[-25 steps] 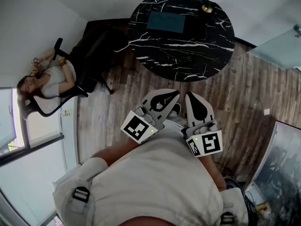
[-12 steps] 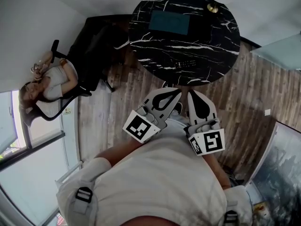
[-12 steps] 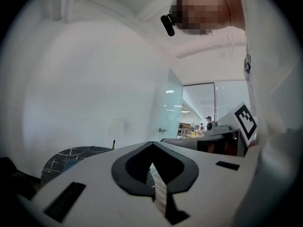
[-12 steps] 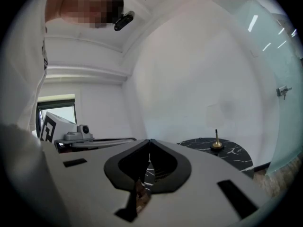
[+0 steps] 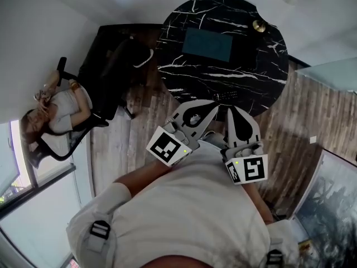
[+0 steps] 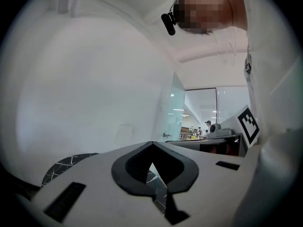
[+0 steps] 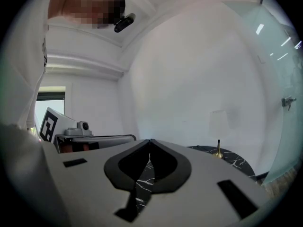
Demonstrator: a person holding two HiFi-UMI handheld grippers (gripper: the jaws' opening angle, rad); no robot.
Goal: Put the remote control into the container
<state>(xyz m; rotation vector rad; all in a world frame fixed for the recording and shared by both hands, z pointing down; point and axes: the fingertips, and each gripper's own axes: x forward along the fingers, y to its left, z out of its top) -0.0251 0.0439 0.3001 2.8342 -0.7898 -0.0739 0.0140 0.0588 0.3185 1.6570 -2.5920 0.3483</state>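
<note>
Both tools are held close in front of the person's chest, pointing roughly level at the round black marbled table [image 5: 184, 77]. The left gripper [image 5: 215, 105] has its jaws together at the tips with nothing between them, and the right gripper [image 5: 232, 110] is likewise closed and empty. The remote control [image 5: 226, 95] lies just ahead of the two tips, near the table edge closest to them. The dark teal container [image 5: 207, 44] sits well beyond it, farther ahead and a little toward the left gripper's side. The step in hand seems to be the reach for the remote, with no contact yet. To do it well, one gripper should probably be chosen, most likely the right, since the remote lies almost straight off its tip. Its jaws need to part wide before it comes down, then straddle the remote across its narrow width near the middle, so that it lifts flat without tipping. The carry onward to the container should stay clear of the brass-stemmed lamp [image 5: 258, 25] beyond the right gripper.
</note>
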